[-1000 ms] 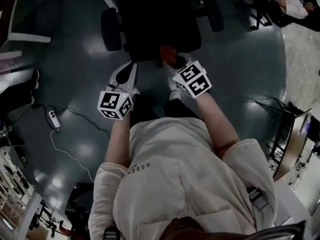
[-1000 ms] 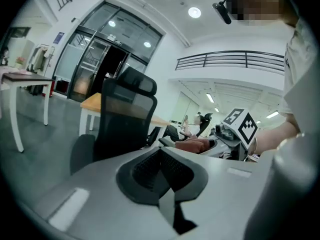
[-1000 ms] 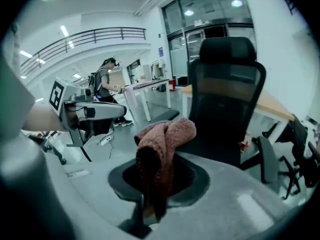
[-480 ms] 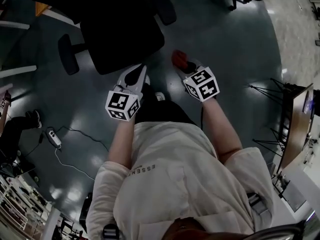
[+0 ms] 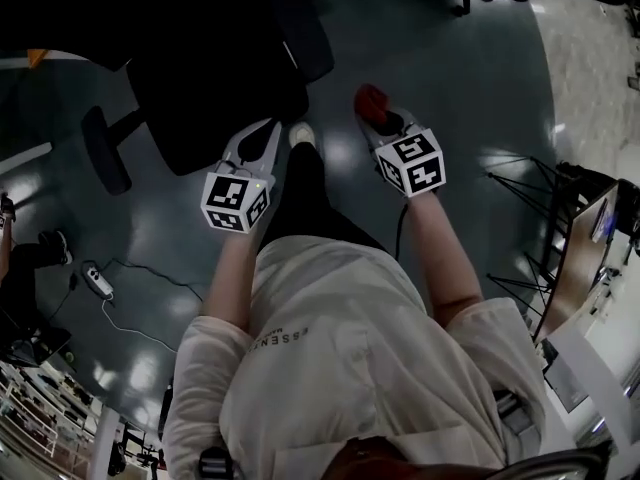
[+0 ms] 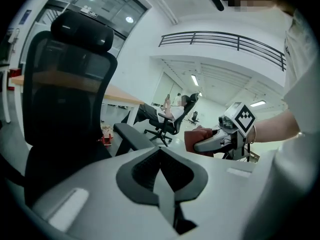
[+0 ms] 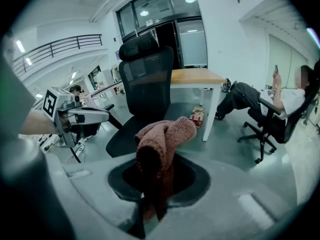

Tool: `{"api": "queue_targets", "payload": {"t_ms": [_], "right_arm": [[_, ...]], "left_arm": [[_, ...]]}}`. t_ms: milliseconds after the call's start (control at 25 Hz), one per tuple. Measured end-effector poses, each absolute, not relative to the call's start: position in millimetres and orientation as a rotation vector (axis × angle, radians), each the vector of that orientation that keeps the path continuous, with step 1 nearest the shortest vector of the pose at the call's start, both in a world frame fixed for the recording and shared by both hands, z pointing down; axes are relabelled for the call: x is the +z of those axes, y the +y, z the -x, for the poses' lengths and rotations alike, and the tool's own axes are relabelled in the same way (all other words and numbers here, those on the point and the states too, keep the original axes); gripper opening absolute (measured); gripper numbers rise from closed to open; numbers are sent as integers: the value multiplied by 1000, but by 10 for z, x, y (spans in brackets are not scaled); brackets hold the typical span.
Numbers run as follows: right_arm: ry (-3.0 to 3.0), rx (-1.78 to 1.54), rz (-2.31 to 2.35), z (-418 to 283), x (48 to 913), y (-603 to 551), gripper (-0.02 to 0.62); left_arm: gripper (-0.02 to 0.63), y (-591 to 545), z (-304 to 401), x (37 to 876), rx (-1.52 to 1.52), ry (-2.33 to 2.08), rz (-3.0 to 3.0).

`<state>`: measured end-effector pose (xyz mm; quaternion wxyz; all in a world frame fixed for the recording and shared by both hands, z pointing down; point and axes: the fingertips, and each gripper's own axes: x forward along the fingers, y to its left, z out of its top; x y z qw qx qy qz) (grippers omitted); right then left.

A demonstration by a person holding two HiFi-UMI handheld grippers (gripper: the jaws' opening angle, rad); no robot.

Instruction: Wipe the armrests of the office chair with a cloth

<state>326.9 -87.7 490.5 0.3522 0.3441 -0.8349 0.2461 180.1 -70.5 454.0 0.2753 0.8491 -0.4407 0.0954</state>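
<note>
Chair (image 5: 215, 78) shifted left | R gripper (image 7: 150, 199) fwd, clamps cloth (image 7: 162, 134) | L gripper (image 6: 161, 179) closed

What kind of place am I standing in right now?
Most likely an open-plan office. A black mesh chair stands by a wood-topped desk, glass doors are behind it, and a person sits in another swivel chair nearby.

The office chair (image 5: 215, 88) blocks the upper left, its seat just ahead of the left gripper (image 5: 262, 136). Bare floor (image 5: 450, 78) lies open at upper right, beyond the right gripper (image 5: 378, 116). Tripod legs (image 5: 525, 193) crowd the right edge, a power strip (image 5: 97, 281) the left
</note>
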Motion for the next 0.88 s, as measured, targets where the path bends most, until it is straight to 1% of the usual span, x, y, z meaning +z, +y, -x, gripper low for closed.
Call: {"api": "queue_targets", "payload": {"t_ms": [200, 400, 600, 760, 880], "right_arm": [[-2157, 614, -803, -3188, 5033, -1581, 52], [-2183, 535, -738, -2960, 5124, -2265, 52], [-2205, 375, -626, -2503, 5017, -2668, 52], [-2216, 290, -521, -2265, 5237, -3175, 52], [-2215, 201, -452, -2021, 5321, -3414, 52]], "left_arm": [[15, -1223, -1865, 4660, 270, -1188, -2219], [15, -1542, -1942, 4774, 271, -1190, -2182], [17, -1542, -1831, 4696, 247, -1266, -2114], [17, -1768, -1890, 4936, 231, -1331, -2027], [17, -1888, -1776, 5014, 194, -1393, -1948]]}}
